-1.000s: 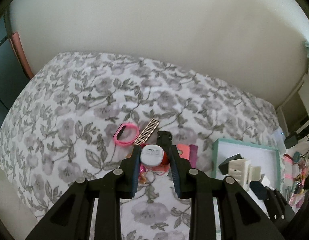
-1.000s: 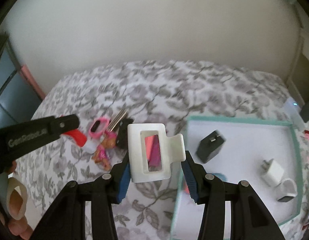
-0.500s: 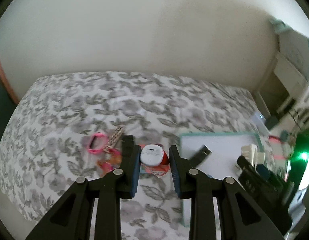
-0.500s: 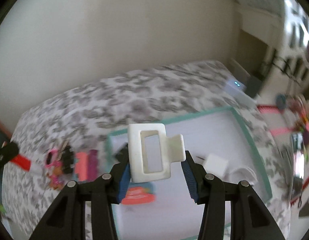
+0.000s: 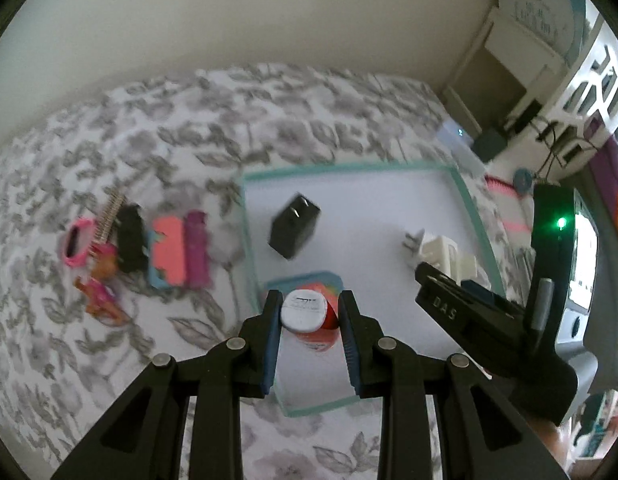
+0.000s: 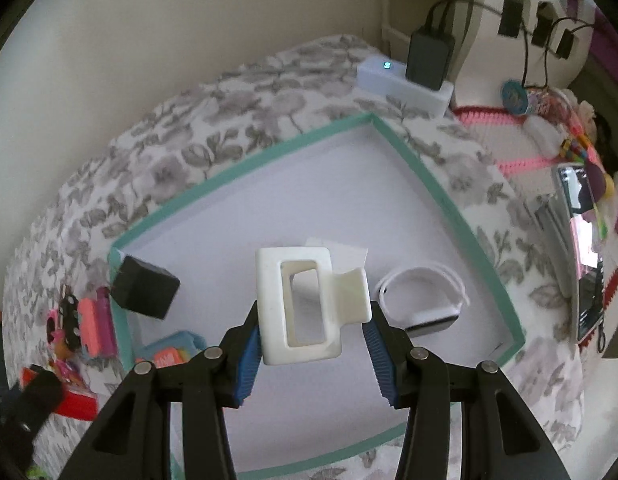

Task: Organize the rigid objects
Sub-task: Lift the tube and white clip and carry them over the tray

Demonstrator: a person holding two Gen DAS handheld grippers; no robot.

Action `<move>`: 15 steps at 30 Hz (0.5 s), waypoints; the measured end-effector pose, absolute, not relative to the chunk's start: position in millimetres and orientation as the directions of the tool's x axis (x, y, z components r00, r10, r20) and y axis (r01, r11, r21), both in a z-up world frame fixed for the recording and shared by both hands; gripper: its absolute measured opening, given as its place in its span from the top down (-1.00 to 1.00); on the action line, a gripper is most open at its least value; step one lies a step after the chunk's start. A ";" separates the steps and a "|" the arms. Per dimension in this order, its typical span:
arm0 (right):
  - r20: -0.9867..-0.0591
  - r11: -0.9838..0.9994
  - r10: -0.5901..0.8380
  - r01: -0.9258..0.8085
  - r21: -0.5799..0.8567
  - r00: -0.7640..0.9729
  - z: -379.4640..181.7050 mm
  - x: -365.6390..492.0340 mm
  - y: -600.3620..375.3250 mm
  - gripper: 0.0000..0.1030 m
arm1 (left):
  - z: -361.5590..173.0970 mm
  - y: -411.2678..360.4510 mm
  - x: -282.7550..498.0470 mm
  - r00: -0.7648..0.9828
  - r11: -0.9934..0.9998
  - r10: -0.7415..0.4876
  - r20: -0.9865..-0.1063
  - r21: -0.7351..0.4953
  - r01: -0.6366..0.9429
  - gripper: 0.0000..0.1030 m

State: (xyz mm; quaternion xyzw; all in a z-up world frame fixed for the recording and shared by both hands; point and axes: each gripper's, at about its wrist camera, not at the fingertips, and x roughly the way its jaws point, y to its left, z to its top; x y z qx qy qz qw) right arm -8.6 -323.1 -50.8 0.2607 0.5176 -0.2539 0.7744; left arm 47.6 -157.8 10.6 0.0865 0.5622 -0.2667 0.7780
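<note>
- Left wrist view: your left gripper (image 5: 309,312) has its jaws drawn close, the blue pads pressing on a small red bottle (image 5: 313,326) with a white cap. You hold it cap toward the camera above the near left corner of the tray (image 5: 469,208), which puts it where it can go down inside the rim.
- The same view shows a black charger (image 5: 294,226) and a white plug (image 5: 429,246) lying apart on the tray floor. Combs, a pink band and small toys (image 5: 137,240) sit in a cluster on the floral bedspread (image 5: 189,128), just left of the tray, probably waiting their turn.
- Right wrist view: your right gripper (image 6: 313,326) stands partly open, its pads clamped on the sides of a white hair clip (image 6: 299,306). You hold it over the middle of the tray, beside a white wristband (image 6: 425,296).
- Bare floor below the clip suggests a free spot for it.
- Neither item touches the tray yet, as far as I can judge.
</note>
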 end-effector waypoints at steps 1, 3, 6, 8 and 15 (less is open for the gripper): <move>-0.940 0.736 -0.120 0.664 0.132 0.321 -54.0 -8.7 -323.0 0.01 | 5.8 -159.0 48.6 0.212 0.842 -0.311 -0.927 -0.165 0.514 0.43; -0.947 0.734 -0.110 0.667 0.126 0.300 -59.6 -9.3 -323.7 0.01 | -5.6 -161.7 47.7 0.180 0.839 -0.296 -0.938 -0.165 0.518 0.43; -0.959 0.733 -0.083 0.668 0.126 0.272 -70.3 -9.2 -324.9 0.01 | -19.6 -165.8 46.5 0.138 0.837 -0.282 -0.950 -0.173 0.519 0.43; -0.964 0.735 -0.077 0.668 0.118 0.255 -75.0 -9.3 -324.9 0.01 | -26.8 -169.3 45.4 0.127 0.837 -0.261 -0.957 -0.159 0.524 0.43; -0.966 0.737 -0.074 0.667 0.114 0.248 -77.2 -11.5 -326.3 0.01 | -41.3 -183.6 44.6 0.168 0.841 -0.191 -0.967 -0.073 0.536 0.42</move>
